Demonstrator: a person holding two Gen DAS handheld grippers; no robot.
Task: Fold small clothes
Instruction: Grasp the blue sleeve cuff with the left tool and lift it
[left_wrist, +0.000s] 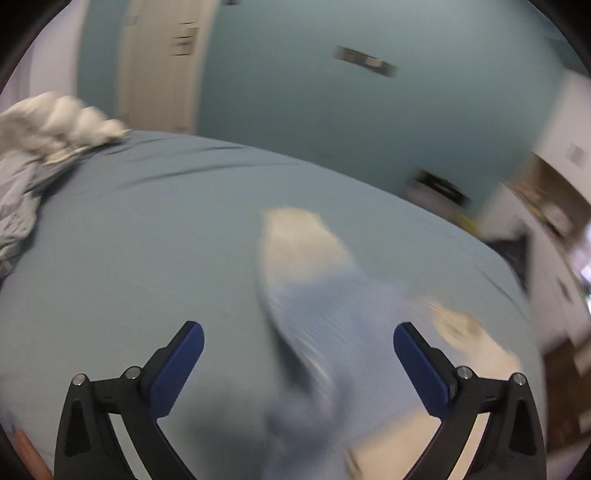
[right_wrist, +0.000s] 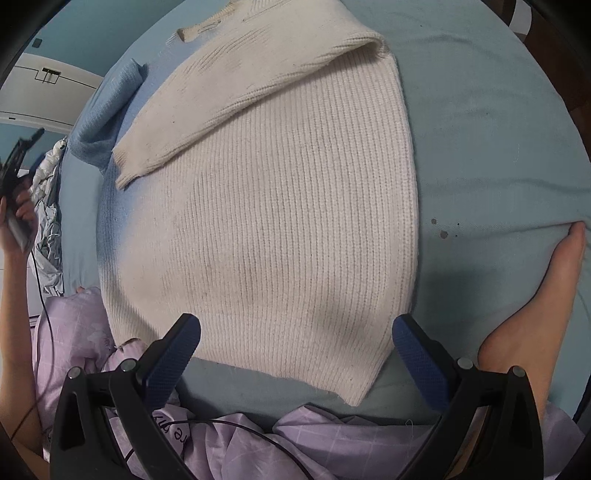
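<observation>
Lying flat on a blue-grey bed sheet (right_wrist: 480, 110), the ribbed cream-and-blue sweater (right_wrist: 280, 206) fills most of the right wrist view. Its body is cream, fading to pale blue along the left side, and one cream sleeve (right_wrist: 236, 88) is folded diagonally across the chest, cuff pointing toward the lower left. A blue sleeve (right_wrist: 107, 122) lies bunched beside the left edge. The neckline sits at the far end; the ribbed hem is the near edge, with its right corner hanging lowest in the picture.

Bare sheet runs wide to the right of the sweater, up to a bare foot (right_wrist: 546, 302) resting on it. Purple fabric (right_wrist: 295, 435) with a thin black cable over it crowds the near edge, and rumpled grey bedding (right_wrist: 48, 221) lies off to the left.

The right gripper (right_wrist: 296, 339) hangs above the hem with its jaws spread wide and nothing between the pads; the hem spans the gap below them.

The left wrist view is motion-blurred. The left gripper (left_wrist: 298, 341) also stands wide open and holds nothing; a blurred blue-and-cream part of the sweater (left_wrist: 310, 302) shows in the gap between its fingers. Smooth sheet (left_wrist: 147, 229) stretches beyond, with a white heap of bedding (left_wrist: 59, 122) at its far left.
</observation>
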